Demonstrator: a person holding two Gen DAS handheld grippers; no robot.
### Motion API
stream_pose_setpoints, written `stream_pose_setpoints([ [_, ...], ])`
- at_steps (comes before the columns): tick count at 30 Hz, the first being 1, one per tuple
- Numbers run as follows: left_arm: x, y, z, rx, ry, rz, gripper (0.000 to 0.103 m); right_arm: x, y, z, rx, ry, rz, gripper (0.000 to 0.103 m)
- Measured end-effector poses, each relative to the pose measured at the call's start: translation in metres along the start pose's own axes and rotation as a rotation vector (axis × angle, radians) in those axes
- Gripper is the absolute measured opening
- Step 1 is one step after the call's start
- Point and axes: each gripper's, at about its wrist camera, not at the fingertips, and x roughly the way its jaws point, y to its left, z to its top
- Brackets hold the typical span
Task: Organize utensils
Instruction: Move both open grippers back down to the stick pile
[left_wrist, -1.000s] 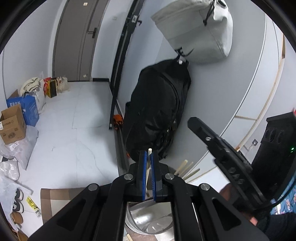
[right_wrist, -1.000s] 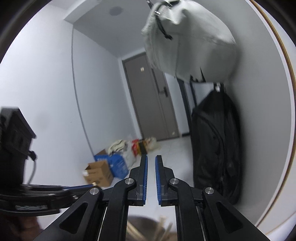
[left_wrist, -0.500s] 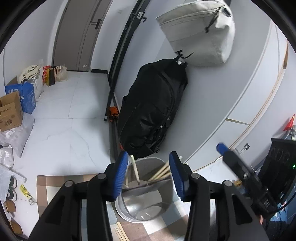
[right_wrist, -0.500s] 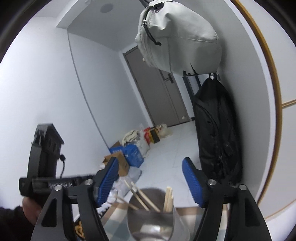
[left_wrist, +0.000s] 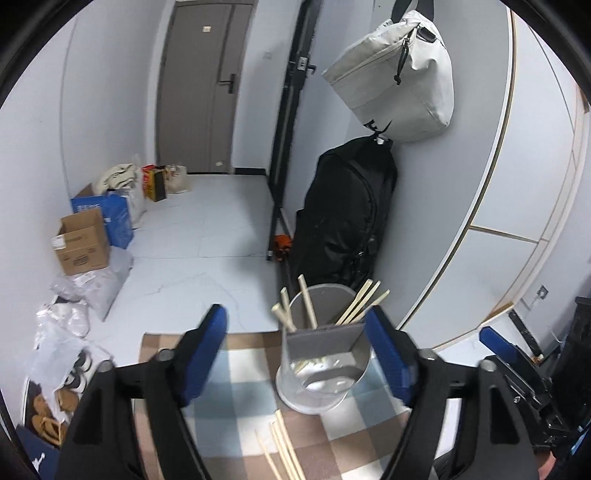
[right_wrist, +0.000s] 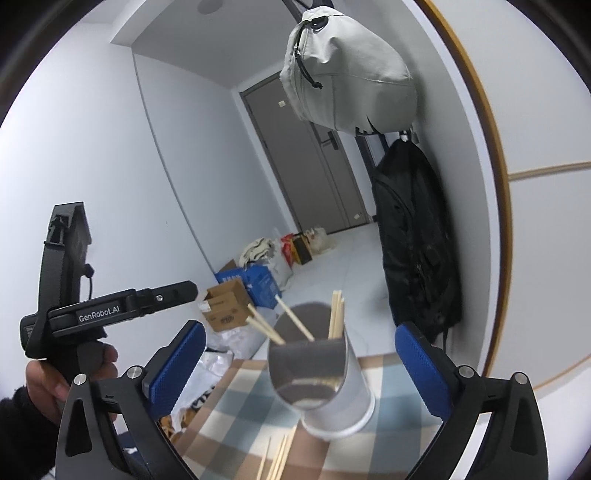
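Note:
A steel utensil holder (left_wrist: 321, 354) with a divider stands on a checked cloth (left_wrist: 240, 373); several wooden chopsticks (left_wrist: 360, 301) stick up out of it. More chopsticks (left_wrist: 284, 448) lie loose on the cloth in front of it. My left gripper (left_wrist: 299, 354) is wide open and empty, just before the holder. My right gripper (right_wrist: 299, 362) is wide open and empty, with the holder (right_wrist: 317, 380) between its fingers' lines of sight. Loose chopsticks (right_wrist: 277, 458) show at the bottom there. The left gripper's body (right_wrist: 122, 310) appears at the left.
A black backpack (left_wrist: 343, 218) leans on the wall behind the holder, with a grey bag (left_wrist: 399, 77) hung above. Cardboard box (left_wrist: 83, 242), blue bag (left_wrist: 110, 214) and plastic bags (left_wrist: 70, 306) lie on the floor at left. The cloth's far edge is just behind the holder.
Both grippers have opened from shut to wide. The left one let go of a chopstick, which now stands in the holder. Both have drawn back, so holder and cloth show.

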Motion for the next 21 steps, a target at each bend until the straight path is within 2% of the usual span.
stream_pose_setpoints([
  [7, -0.010, 0.015, -0.032, -0.035, 0.031, 0.047, 0.082, -0.012, 0.012, -0.023, -0.004, 0.060, -0.007, 0.103],
  [12, -0.007, 0.030, -0.065, -0.061, 0.062, 0.082, 0.083, -0.010, 0.021, -0.047, -0.042, 0.152, -0.040, 0.103],
  [21, 0.020, 0.073, -0.115, -0.139, 0.160, 0.152, 0.083, 0.035, 0.027, -0.099, -0.048, 0.428, -0.067, 0.102],
])
